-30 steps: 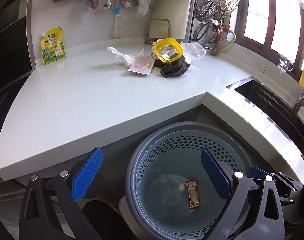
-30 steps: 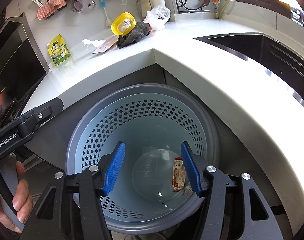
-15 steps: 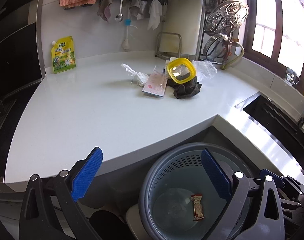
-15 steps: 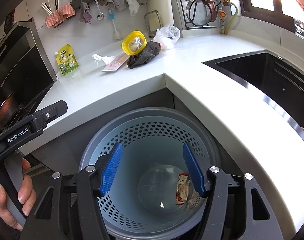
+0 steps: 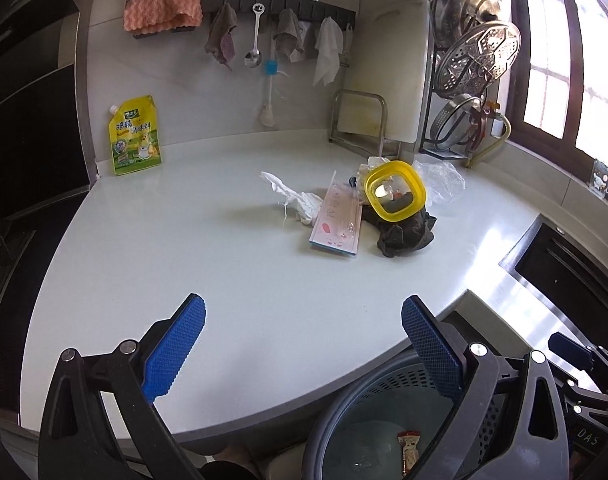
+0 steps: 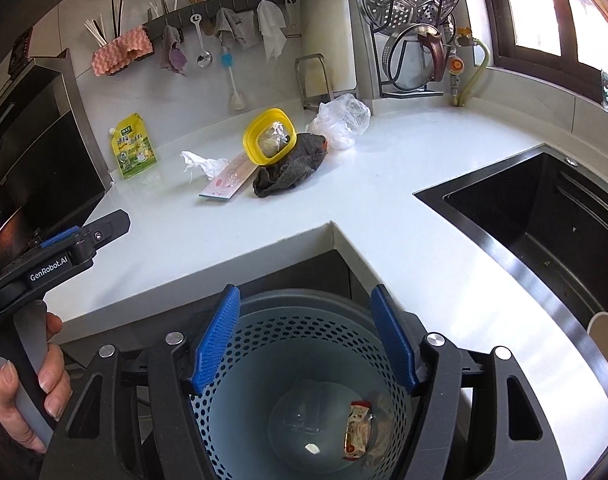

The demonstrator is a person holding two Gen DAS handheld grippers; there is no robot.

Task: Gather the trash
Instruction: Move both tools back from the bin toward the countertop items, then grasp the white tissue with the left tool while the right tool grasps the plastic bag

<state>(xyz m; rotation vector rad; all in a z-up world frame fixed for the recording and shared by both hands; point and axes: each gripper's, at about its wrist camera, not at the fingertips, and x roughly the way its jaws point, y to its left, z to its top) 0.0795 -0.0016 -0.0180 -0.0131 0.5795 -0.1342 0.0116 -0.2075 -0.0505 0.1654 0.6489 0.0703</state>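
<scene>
A grey perforated trash bin (image 6: 263, 328) stands below the counter corner, with a snack wrapper (image 6: 356, 430) inside; the bin also shows in the left wrist view (image 5: 368, 404). On the white counter (image 5: 223, 280) lie a crumpled white tissue (image 5: 295, 202), a flat pink packet (image 5: 338, 224), a yellow-rimmed lid (image 5: 396, 194) on a dark cloth (image 5: 404, 232), and a clear plastic bag (image 5: 442, 178). My left gripper (image 5: 304, 352) is open and empty over the counter's front edge. My right gripper (image 6: 306, 340) is open and empty above the bin.
A black sink (image 6: 544, 216) is sunk into the counter at the right. A yellow pouch (image 5: 133, 136) leans against the back wall. Utensils and cloths hang on a rail (image 5: 263, 0). A rack with steel lids (image 5: 476, 60) stands at the back right.
Both grippers have risen and tilted up toward the counter. The bin has dropped lower in both views, and the trash pile looks closer. Both stay open and empty.
</scene>
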